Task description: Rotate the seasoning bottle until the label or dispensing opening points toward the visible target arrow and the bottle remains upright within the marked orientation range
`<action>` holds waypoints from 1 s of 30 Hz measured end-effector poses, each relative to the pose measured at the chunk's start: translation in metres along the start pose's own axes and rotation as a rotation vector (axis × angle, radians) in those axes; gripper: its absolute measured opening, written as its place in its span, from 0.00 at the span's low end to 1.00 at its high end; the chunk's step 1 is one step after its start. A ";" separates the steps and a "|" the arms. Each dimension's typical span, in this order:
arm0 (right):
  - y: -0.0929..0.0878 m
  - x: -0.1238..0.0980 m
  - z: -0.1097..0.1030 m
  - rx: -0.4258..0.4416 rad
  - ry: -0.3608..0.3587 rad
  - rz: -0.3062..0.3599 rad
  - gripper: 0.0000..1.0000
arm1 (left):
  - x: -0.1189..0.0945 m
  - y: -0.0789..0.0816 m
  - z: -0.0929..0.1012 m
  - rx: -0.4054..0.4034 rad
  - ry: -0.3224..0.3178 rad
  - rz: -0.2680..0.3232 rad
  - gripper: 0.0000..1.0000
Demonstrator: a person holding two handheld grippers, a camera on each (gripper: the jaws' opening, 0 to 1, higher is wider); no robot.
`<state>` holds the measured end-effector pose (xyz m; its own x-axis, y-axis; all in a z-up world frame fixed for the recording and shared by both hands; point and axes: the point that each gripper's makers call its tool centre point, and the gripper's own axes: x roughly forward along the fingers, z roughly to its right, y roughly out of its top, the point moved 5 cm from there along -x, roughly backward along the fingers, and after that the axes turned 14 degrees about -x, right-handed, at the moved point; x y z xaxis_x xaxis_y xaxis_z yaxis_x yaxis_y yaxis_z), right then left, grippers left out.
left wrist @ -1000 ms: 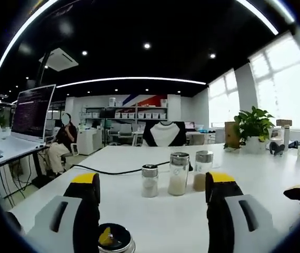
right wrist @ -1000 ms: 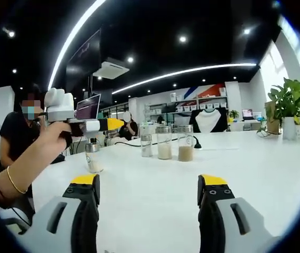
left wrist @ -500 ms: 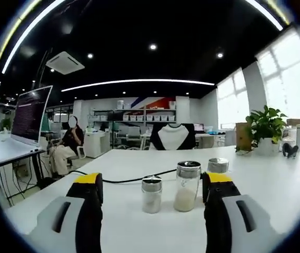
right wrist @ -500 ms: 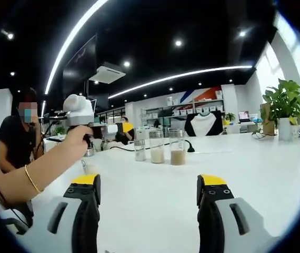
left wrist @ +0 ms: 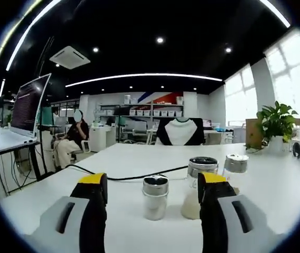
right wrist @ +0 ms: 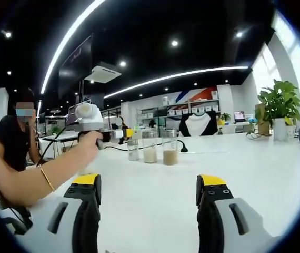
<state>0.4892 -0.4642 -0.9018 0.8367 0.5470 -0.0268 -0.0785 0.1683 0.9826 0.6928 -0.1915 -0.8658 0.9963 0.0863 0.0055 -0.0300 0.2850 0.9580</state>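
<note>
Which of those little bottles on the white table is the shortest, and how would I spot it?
Start at the long white table and find the row of three bottles between the left gripper's yellow-tipped jaws. The shortest bottle stands at the row's left end; its neighbours are taller.

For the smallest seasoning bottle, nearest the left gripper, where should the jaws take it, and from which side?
Probably around the glass body of the smallest seasoning bottle, just under its metal cap, coming in level from the left gripper side. It stands upright on the white table, centred between the open jaws. The taller bottle stands close beside it, so that jaw has little room.
</note>
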 end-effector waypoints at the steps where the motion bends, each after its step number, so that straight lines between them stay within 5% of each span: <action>1: 0.000 0.001 0.001 -0.003 0.000 -0.002 0.74 | 0.003 -0.001 -0.002 -0.004 0.005 0.000 0.74; 8: 0.001 0.008 0.009 -0.015 -0.010 -0.010 0.73 | 0.024 -0.017 -0.006 -0.036 0.008 -0.062 0.67; 15: -0.008 0.015 0.014 -0.013 -0.018 -0.038 0.72 | 0.044 -0.030 -0.003 0.009 0.002 -0.057 0.63; 18: -0.013 0.017 0.018 -0.012 -0.026 -0.053 0.72 | 0.054 -0.033 -0.007 0.138 0.024 -0.026 0.55; 21: -0.018 0.021 0.020 -0.010 -0.023 -0.069 0.71 | 0.058 -0.037 -0.008 0.073 0.005 -0.043 0.54; 30: -0.020 0.030 0.022 0.000 -0.025 -0.069 0.70 | 0.062 -0.045 -0.007 0.064 -0.021 -0.060 0.45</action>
<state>0.5281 -0.4692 -0.9185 0.8535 0.5133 -0.0900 -0.0199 0.2047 0.9786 0.7554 -0.1925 -0.9103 0.9976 0.0507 -0.0471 0.0344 0.2277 0.9731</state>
